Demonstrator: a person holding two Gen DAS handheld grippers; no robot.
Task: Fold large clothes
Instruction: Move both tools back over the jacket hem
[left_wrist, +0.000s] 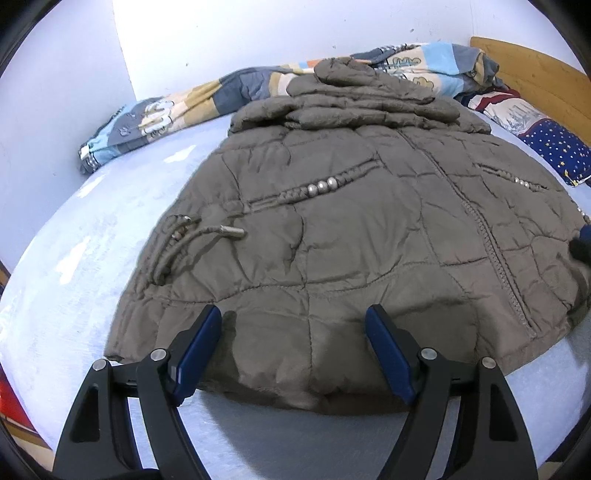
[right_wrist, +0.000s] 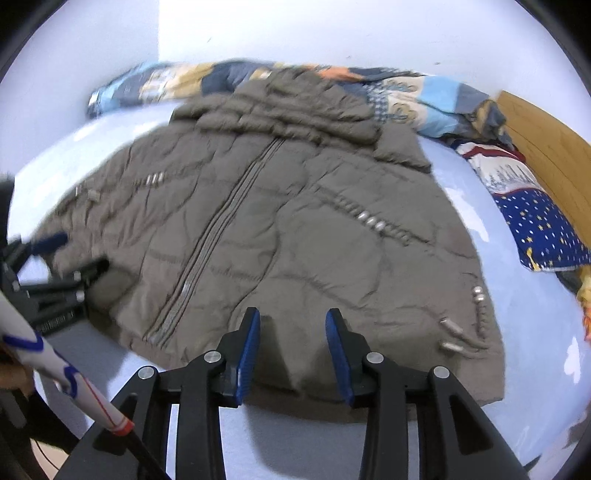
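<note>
Brown quilted padded jacket (left_wrist: 351, 236) flat on pale blue bed (left_wrist: 74, 266), sleeves already folded at collar. My left hand-held gripper (left_wrist: 293, 332) and right hand-held gripper (right_wrist: 292, 328) both spread wide over hem; body fold remains.

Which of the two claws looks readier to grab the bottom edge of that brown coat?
Probably both: the left gripper and right gripper each hang open over the jacket hem. The left is spread wider, so marginally left.
</note>
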